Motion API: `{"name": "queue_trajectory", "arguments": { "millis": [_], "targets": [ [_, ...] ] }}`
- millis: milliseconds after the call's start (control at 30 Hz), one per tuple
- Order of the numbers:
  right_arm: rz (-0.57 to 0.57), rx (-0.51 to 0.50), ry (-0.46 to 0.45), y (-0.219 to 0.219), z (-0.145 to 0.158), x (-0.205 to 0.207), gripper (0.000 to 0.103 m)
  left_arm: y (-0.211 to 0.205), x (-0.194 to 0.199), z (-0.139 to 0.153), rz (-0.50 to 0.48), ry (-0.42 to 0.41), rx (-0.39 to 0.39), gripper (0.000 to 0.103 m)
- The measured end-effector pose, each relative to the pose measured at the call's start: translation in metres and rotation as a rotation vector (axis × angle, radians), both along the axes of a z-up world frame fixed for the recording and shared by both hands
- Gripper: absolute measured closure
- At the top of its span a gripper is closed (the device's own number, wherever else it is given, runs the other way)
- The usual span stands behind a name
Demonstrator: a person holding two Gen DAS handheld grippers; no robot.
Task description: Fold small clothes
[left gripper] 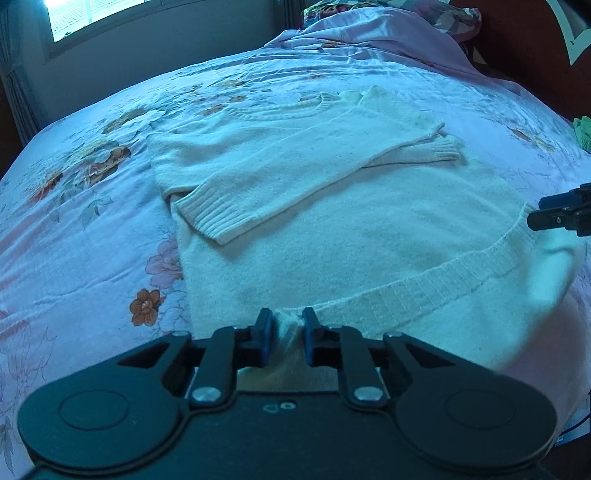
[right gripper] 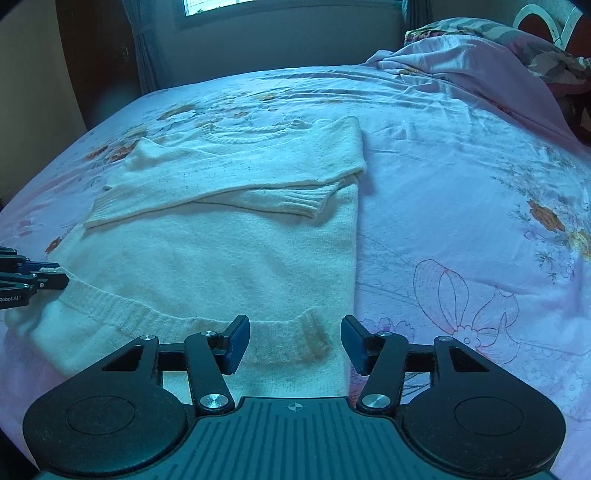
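A cream knit sweater (right gripper: 221, 251) lies flat on the bed (right gripper: 461, 192), neckline away from the cameras and ribbed hem nearest them. Both sleeves are folded across the chest, one over the other, their ribbed cuffs pointing to opposite sides. Faint brownish stains show on the body and on the hem (right gripper: 314, 338).

The left gripper (left gripper: 288, 325) is clamped on a bunched bit of the sweater's hem at its left corner; cloth is pinched between the blue pads (left gripper: 264, 332), and the hem there is lifted and turned back over the body. The right gripper (right gripper: 293, 341) has its fingers apart, straddling the stained hem at the right corner, with cloth between them; whether the pads touch the fabric cannot be told.

The bed carries a pale lilac sheet printed with orange and pink flowers. At the head end lie a rumpled lilac cover (right gripper: 461, 59) and a patterned pillow (right gripper: 491, 31). A window (left gripper: 92, 14) sits in the far wall. A small green object (left gripper: 583, 133) lies at the right edge of the left wrist view, too cropped to identify.
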State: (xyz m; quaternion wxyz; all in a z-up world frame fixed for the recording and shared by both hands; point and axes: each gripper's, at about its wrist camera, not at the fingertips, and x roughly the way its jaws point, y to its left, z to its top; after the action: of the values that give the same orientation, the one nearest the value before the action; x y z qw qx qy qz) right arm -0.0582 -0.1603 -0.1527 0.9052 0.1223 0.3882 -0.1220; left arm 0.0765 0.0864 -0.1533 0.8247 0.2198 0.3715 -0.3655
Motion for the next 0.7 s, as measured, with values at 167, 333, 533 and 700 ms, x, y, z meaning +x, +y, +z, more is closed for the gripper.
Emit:
{"name": "queue_trajectory", "arguments": {
  "millis": [167,333,533,700],
  "targets": [
    [-0.009,0.067,0.003,-0.015,-0.001,-0.001,0.047,-0.001,-0.001,-0.001,0.006,0.0,0.009,0.088],
    [-0.003,0.067,0.012,-0.019,0.001,-0.004,0.047,-0.002,-0.009,-0.001,-0.011,-0.025,0.016,0.093],
    [0.041,0.1,0.004,-0.021,0.0,-0.002,0.048,0.003,-0.012,0.0,-0.008,-0.019,0.002,0.096],
    [0.09,0.07,0.035,-0.014,-0.006,0.003,0.075,0.004,-0.012,-0.002,-0.005,-0.033,0.026,0.087]
  ]
}}
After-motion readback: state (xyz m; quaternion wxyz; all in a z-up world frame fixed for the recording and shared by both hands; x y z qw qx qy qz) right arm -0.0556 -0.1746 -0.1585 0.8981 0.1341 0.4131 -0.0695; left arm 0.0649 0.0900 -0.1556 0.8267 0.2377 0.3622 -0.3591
